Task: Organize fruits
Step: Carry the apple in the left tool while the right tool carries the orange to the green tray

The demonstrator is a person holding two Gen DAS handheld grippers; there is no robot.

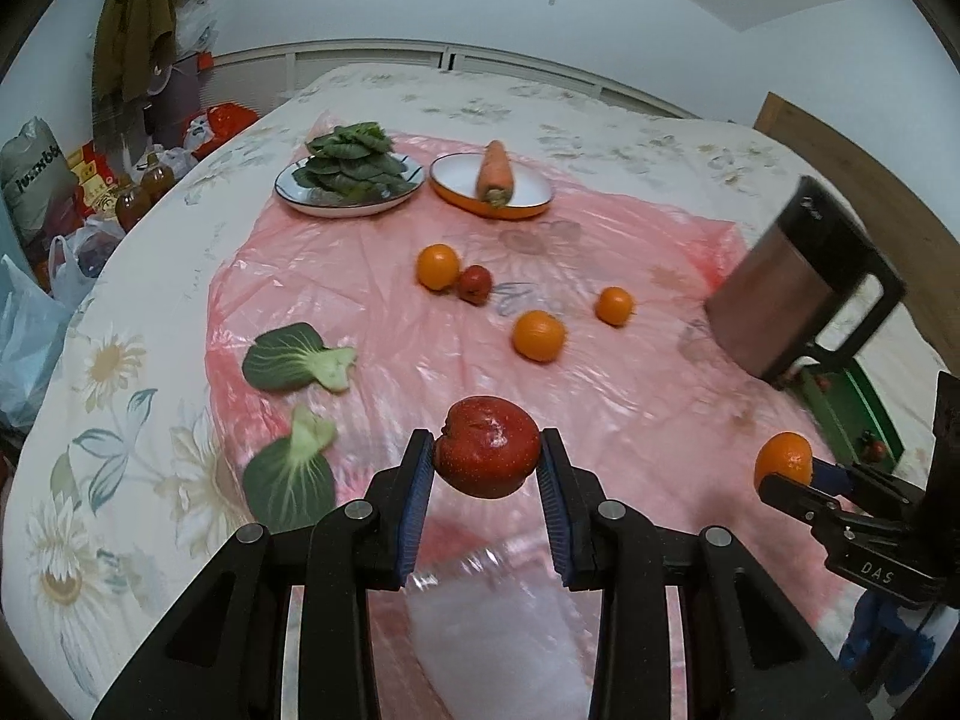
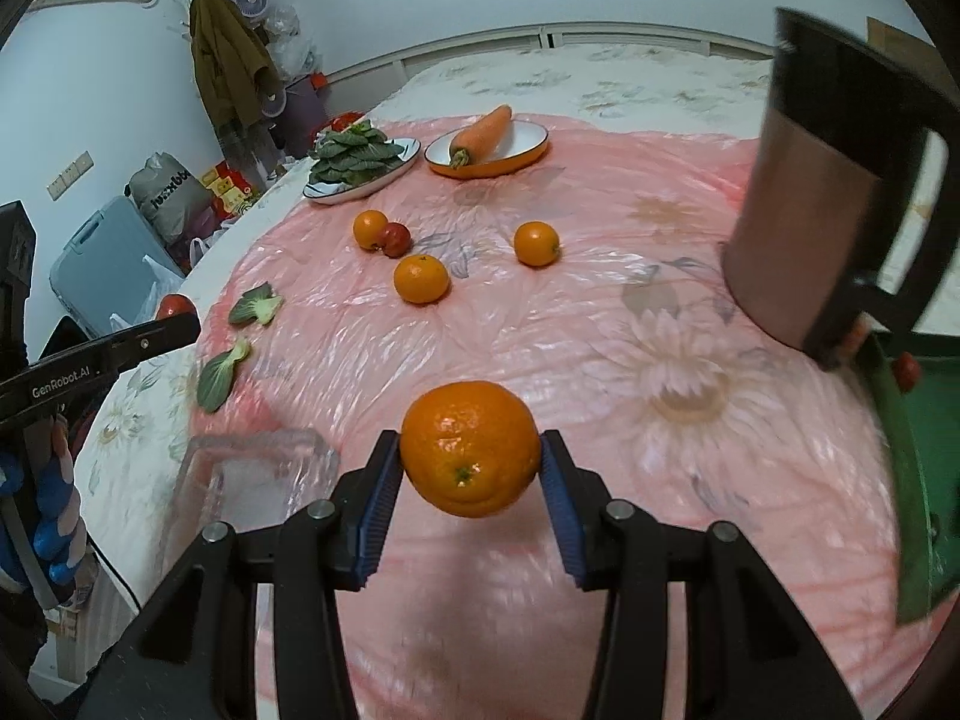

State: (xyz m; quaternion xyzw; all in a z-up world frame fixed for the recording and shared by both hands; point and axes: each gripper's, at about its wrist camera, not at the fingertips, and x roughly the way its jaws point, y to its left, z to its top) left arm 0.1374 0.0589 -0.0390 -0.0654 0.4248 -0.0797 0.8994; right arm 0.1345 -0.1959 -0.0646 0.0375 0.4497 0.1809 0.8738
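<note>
Two fruits ride clamped low in centre frame: left gripper (image 1: 486, 468) pinches a red apple (image 1: 487, 455), right gripper (image 2: 470, 468) an orange (image 2: 470, 449); three oranges, perhaps a small apple, lie mid-frame.

Your left gripper (image 1: 487, 462) points steeply downward, its blue-padded fingers (image 1: 420, 480) pressed against either side of a red apple (image 1: 487, 455) and carrying it clear of the bed. Your right gripper (image 2: 471, 468) tilts down at a similar angle, its fingers (image 2: 561, 492) clamped on an orange (image 2: 470, 447), also lifted. The two grippers hang side by side, near each other, each showing at the edge of the other's view.
</note>
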